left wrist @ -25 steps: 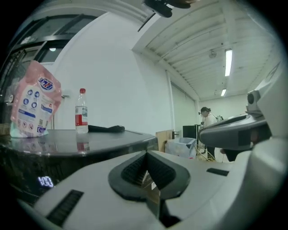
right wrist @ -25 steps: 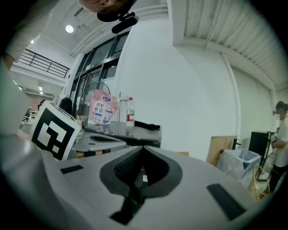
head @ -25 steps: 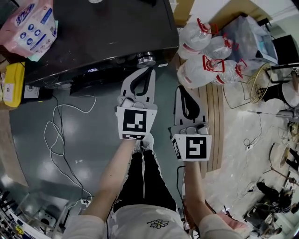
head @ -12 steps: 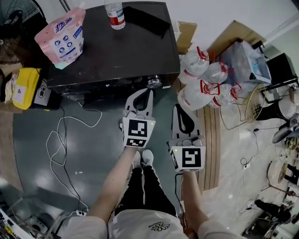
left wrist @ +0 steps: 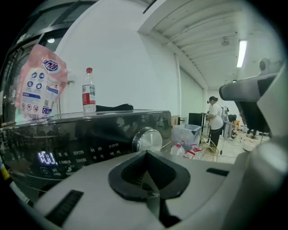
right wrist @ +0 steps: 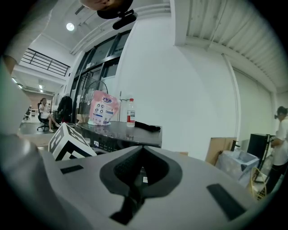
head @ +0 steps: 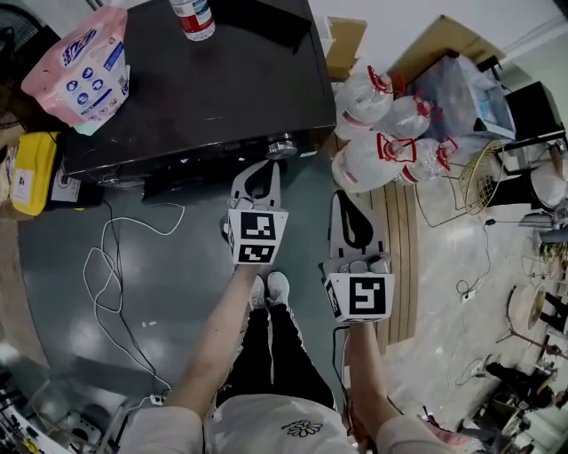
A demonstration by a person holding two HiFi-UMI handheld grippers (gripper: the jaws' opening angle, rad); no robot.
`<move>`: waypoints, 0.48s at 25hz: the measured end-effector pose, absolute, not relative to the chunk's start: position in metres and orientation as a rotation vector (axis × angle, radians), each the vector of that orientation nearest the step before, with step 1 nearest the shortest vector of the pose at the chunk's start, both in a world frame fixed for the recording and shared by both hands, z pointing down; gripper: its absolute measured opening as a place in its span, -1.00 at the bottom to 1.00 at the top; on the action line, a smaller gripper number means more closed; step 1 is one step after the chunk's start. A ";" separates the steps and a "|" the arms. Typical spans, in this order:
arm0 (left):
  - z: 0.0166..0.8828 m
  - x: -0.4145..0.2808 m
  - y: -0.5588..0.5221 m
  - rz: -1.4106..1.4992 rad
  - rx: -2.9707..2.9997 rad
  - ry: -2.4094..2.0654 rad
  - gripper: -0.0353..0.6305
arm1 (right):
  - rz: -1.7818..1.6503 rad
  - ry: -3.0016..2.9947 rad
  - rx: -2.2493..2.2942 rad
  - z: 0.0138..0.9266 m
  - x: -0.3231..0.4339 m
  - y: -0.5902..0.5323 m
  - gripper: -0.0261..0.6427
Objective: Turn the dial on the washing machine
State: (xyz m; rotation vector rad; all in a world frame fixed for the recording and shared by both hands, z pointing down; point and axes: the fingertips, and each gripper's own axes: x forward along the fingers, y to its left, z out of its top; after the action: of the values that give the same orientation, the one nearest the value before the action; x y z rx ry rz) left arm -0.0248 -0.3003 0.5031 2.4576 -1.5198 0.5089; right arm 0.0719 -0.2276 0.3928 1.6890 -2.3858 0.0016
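Note:
The black washing machine (head: 191,89) stands at the top of the head view, its silver dial (head: 281,147) at the right end of the front panel. My left gripper (head: 268,165) points at the panel, tips just short of the dial and slightly to its left, jaws shut on nothing. In the left gripper view the dial (left wrist: 148,139) shows just above the shut left gripper (left wrist: 146,155), beside a lit display (left wrist: 46,157). My right gripper (head: 343,197) hangs lower and to the right, shut and empty. In the right gripper view the right gripper (right wrist: 143,146) looks past the machine (right wrist: 121,130).
On the machine's top sit a pink package (head: 75,62), a water bottle (head: 191,16) and a black item (head: 271,19). White bags with red ties (head: 377,124) lie to the right. A yellow box (head: 22,168) and a white cable (head: 115,257) are at the left.
The head view has shifted, so the machine shows lower and fuller. My left gripper's tips have eased slightly back from the dial. Both grippers remain shut.

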 end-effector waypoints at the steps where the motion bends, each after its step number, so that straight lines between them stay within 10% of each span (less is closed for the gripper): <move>1: 0.506 -0.027 -0.302 0.526 2.450 -1.525 -0.90 | 0.004 -2.384 1.689 0.394 0.072 -0.229 -0.91; 12: 0.507 -0.035 -0.304 0.566 2.455 -1.566 -0.90 | 0.017 -2.402 1.654 0.400 0.064 -0.236 -0.91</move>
State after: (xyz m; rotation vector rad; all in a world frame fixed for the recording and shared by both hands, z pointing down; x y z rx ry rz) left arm -0.0353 -0.3041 0.5074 2.4546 -1.5661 0.5657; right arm 0.0640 -0.2355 0.3996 1.6543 -2.4020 0.0174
